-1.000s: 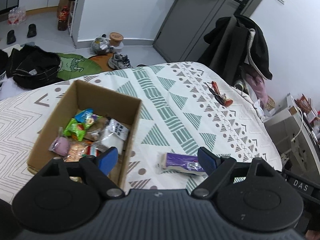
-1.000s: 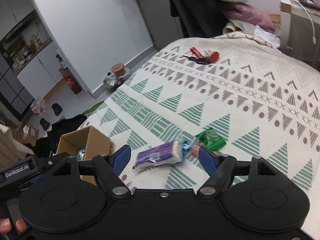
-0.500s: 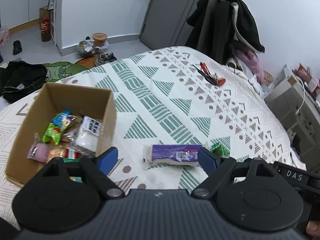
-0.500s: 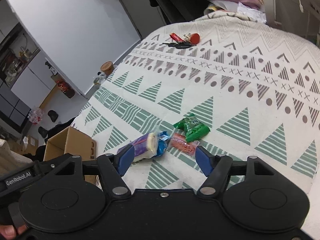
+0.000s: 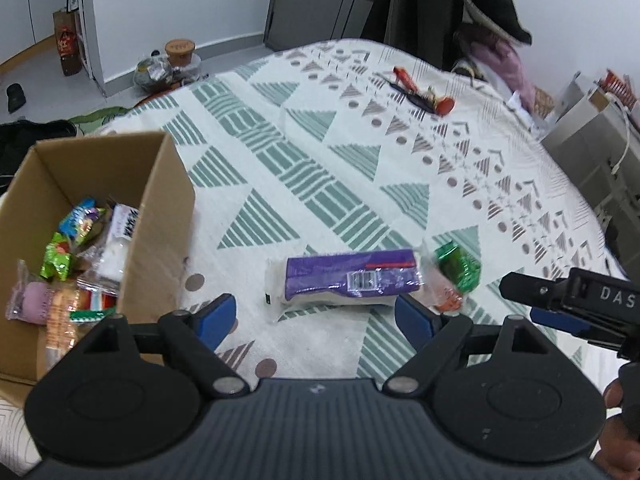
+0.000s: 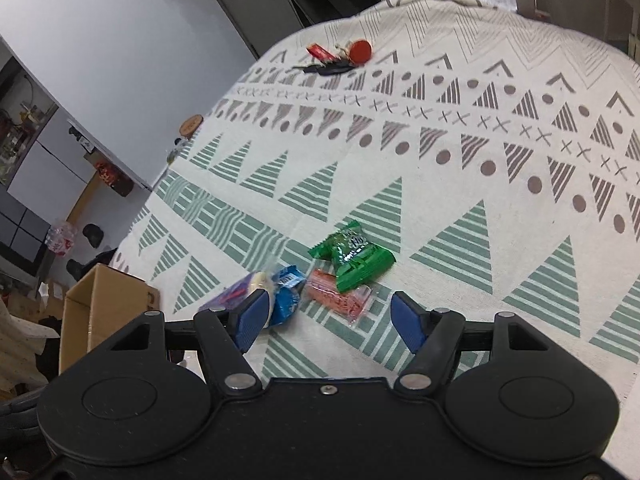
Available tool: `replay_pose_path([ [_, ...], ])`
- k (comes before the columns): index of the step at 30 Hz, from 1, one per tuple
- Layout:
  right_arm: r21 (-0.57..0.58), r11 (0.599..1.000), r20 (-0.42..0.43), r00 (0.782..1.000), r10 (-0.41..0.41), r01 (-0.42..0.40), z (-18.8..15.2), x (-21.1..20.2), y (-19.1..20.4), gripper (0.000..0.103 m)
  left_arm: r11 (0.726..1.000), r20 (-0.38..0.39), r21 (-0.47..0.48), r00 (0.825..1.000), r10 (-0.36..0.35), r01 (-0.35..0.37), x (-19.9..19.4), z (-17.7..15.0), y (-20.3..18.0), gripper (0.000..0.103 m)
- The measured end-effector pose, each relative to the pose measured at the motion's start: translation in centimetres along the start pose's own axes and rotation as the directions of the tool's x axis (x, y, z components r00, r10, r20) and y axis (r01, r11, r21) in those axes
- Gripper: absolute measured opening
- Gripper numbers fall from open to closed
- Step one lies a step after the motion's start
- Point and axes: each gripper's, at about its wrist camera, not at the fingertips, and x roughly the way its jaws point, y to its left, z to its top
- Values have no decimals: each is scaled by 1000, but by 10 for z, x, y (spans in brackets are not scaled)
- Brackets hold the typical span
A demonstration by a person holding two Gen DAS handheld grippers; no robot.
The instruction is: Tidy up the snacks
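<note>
A purple and white snack pack [image 5: 348,278] lies on the patterned bed cover, just beyond my open, empty left gripper [image 5: 318,318]. A green packet [image 5: 458,266] and a pink-red packet [image 5: 446,294] lie at its right end. A cardboard box [image 5: 160,216] with several snacks inside stands to the left. In the right wrist view my right gripper [image 6: 330,316] is open and empty just short of the pink-red packet [image 6: 340,296] and green packet [image 6: 354,256]. The purple pack's blue end [image 6: 286,290] shows by the left finger. The box [image 6: 102,300] is at the left.
Keys with red tags [image 5: 420,92] [image 6: 340,58] lie far back on the bed. My right gripper shows at the right edge of the left wrist view [image 5: 576,304]. Clothes hang on a chair [image 5: 444,8] beyond the bed. A floor with shoes and bags is at the left.
Both grippers have moved forward and to the right, closer to the snacks on the bed. The box has slid to the left of the left wrist view. Both jaws stay open.
</note>
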Motion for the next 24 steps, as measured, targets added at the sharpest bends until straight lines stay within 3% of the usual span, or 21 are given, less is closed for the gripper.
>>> replay_pose_path([
  [13,19,1000,-39,999,-5,5,10,31,-18,67,997,-102,78,994,31,-23,60,11,-18,86],
  [24,-42,999,-9,1000,-24,24,18,51,-14,67,994,-90,99,994,60,-51,89,35,-22,86],
])
